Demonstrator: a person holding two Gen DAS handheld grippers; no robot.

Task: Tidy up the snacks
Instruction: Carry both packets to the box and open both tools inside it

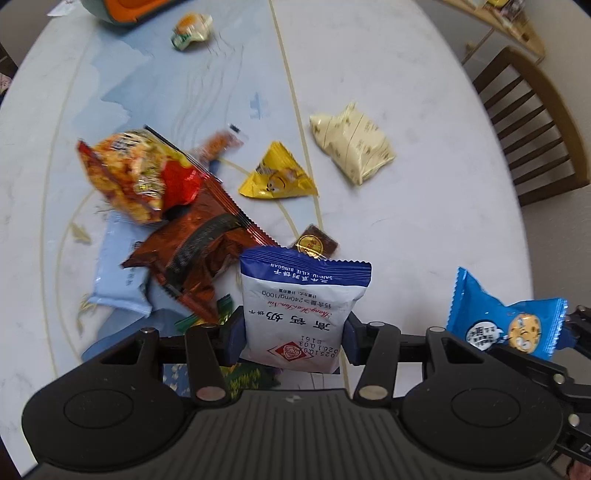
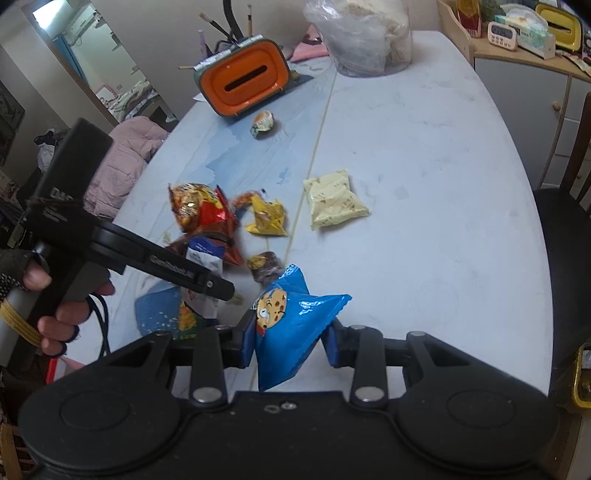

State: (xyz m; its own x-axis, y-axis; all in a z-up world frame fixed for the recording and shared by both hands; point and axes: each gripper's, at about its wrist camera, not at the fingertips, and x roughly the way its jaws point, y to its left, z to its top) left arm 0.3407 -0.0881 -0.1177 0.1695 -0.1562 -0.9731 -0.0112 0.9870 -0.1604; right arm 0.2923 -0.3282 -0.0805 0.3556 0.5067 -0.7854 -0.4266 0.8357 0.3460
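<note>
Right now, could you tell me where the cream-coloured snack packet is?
The cream-coloured snack packet lies alone on the white table, right of the yellow triangular packet.

Snack packets and other things on the table, counted

Two grippers are seen, the left gripper (image 1: 293, 332) and the right gripper (image 2: 290, 341); one white-and-blue biscuit packet (image 1: 304, 306) and one blue cookie packet (image 2: 291, 328) are counted; one cream packet (image 1: 352, 147), one yellow triangular packet (image 1: 279, 177), one red-and-yellow crisp bag (image 1: 136, 173), one brown foil bag (image 1: 195, 251), one pale blue packet (image 1: 118, 273), one small brown sweet (image 1: 315, 243) and one small orange-green packet (image 1: 192, 31) are counted; one orange-lidded box (image 2: 245, 81) and one wooden chair (image 1: 528, 122) are seen.
</note>
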